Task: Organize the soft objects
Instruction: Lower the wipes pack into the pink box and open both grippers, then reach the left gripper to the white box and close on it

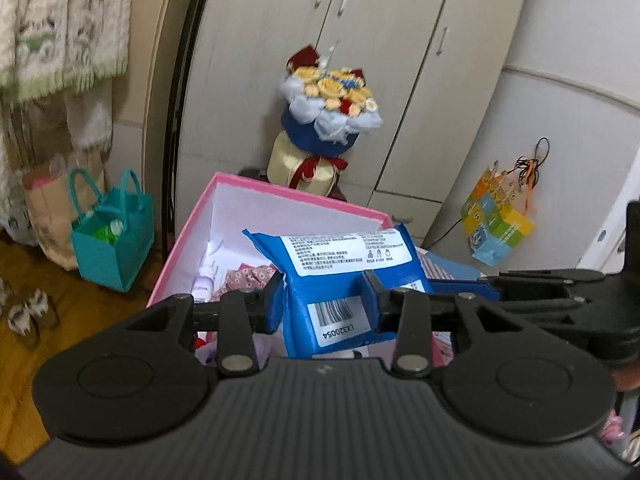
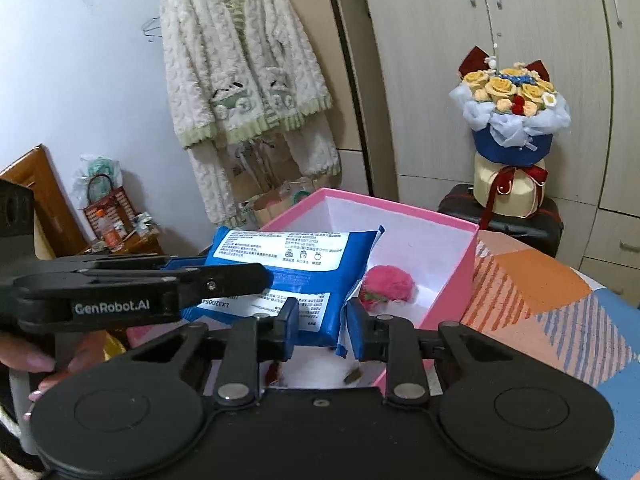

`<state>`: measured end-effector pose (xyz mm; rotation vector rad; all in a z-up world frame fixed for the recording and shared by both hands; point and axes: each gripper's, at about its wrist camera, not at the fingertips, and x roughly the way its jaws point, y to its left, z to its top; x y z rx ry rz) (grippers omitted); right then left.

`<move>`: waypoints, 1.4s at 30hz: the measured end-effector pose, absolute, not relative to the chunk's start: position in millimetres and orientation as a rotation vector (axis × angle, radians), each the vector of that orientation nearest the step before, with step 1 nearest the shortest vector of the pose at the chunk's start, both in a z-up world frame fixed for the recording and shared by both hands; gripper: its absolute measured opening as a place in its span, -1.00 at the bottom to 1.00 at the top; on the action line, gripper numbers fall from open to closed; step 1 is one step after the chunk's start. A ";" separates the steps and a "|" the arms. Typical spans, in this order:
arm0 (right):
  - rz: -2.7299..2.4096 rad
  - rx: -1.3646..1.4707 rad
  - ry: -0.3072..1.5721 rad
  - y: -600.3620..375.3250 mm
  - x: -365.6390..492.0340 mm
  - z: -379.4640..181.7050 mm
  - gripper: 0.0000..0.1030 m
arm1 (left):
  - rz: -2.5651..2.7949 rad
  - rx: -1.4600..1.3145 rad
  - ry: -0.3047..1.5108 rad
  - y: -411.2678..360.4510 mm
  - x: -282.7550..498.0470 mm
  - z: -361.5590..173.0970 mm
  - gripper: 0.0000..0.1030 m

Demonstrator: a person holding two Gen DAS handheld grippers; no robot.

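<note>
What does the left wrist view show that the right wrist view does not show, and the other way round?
Only the left wrist view shows the teal bag on the floor, the colourful bag hanging on the wall, and a small bottle inside the box.

Only the right wrist view shows the whole cream cardigan on its hanger, the pink pompom in the box, and the patterned cover.

Both show the pink box, the blue wipes pack, held by the left claw, and the flower bouquet.
</note>
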<state>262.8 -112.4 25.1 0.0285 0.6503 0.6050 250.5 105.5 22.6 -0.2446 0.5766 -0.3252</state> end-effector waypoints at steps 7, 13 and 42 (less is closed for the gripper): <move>0.567 0.007 0.691 -106.7 296.3 8.3 -0.42 | -0.281 -0.197 0.645 94.7 286.4 10.4 -0.28; 0.563 -0.032 0.705 -102.4 313.7 2.1 -0.42 | -0.210 -0.109 0.686 81.1 301.5 8.7 -0.22; 0.465 -0.009 0.605 -281.3 138.7 38.6 -0.01 | -0.626 0.087 0.623 -38.5 134.3 71.4 0.43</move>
